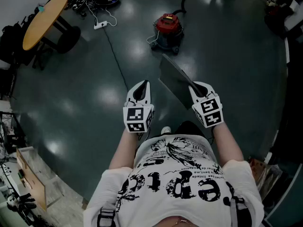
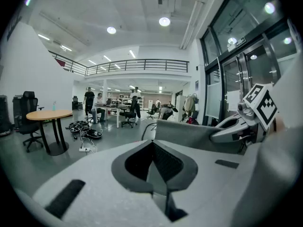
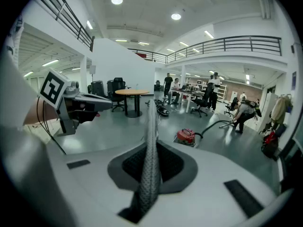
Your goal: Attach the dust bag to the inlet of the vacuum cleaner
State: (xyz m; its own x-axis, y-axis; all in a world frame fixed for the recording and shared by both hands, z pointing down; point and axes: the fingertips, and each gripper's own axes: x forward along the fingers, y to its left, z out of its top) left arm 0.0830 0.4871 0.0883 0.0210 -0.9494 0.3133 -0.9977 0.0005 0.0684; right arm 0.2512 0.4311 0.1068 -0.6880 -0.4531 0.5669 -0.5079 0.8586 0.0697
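Glossy grey-green floor (image 1: 85, 84) fills the head view, which alone shows the person's white printed T-shirt (image 1: 175, 178) and both tools from above. The left gripper (image 1: 141, 88) has its jaws pressed together on nothing. The right gripper (image 1: 197, 90) is clamped on one edge of the dust bag (image 1: 174, 75), which is held out over the floor, well short of the red vacuum cleaner (image 1: 168, 28) standing farther ahead. Only the gripper views show the hall above floor level: a railed mezzanine (image 2: 137, 66), ceiling lamps (image 2: 164, 21) and people at desks (image 3: 214, 84). The right gripper view sees the bag edge-on, a thin strip with a fine woven grain running between the dark ribbed pads (image 3: 170, 165). The left gripper view shows it as a flat, matt grey sheet beside the other gripper. The vacuum cleaner is a squat drum trailing a black hose (image 3: 211, 126).
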